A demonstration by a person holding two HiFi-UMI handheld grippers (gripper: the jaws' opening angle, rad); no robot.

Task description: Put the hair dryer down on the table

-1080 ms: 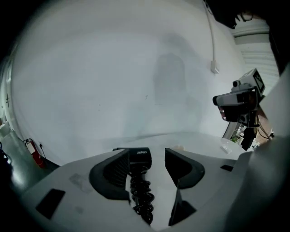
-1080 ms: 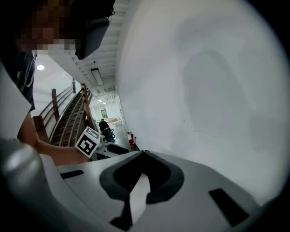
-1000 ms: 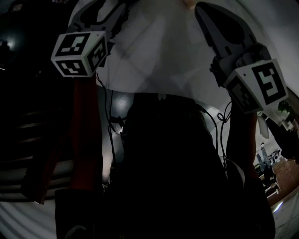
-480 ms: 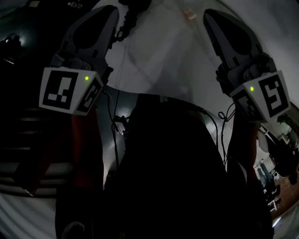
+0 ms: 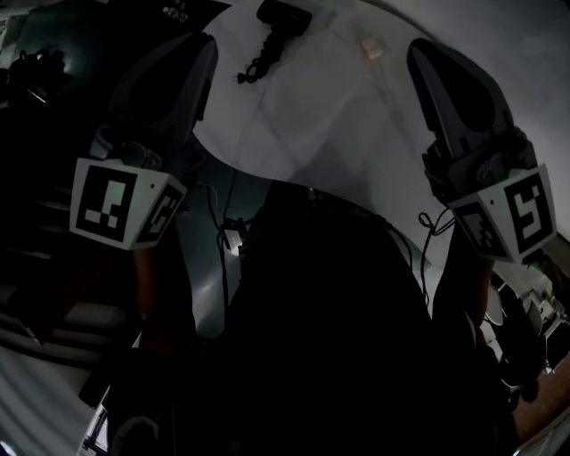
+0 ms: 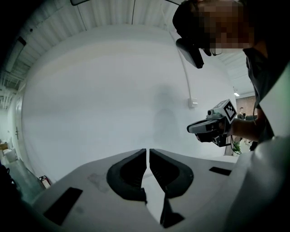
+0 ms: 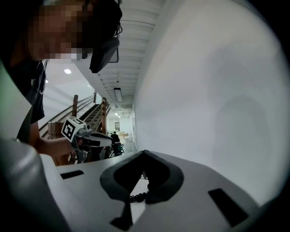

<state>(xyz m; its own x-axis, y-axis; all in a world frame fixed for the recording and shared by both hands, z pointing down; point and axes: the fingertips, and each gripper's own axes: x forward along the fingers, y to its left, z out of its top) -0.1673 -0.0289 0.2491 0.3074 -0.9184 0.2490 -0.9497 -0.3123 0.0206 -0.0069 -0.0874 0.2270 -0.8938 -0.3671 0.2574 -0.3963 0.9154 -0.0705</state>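
Observation:
The black hair dryer lies on the far side of the white table, with its coiled cord trailing toward me. Neither gripper touches it. My left gripper is raised at the left, well short of the dryer, with its jaws together and nothing between them. At the right my right gripper is also raised, its jaw tips meeting with nothing held. A stretch of the coiled cord shows on the table behind its jaws.
A small beige object lies on the table right of the dryer. The person's dark clothing fills the lower middle of the head view, with thin cables hanging at its left. Dark stairs are at the left.
The head view has tilted so that the hair dryer and its cord now show at the table's far side. Both grippers sit lower in view. The left jaws, spread a second ago, are together.

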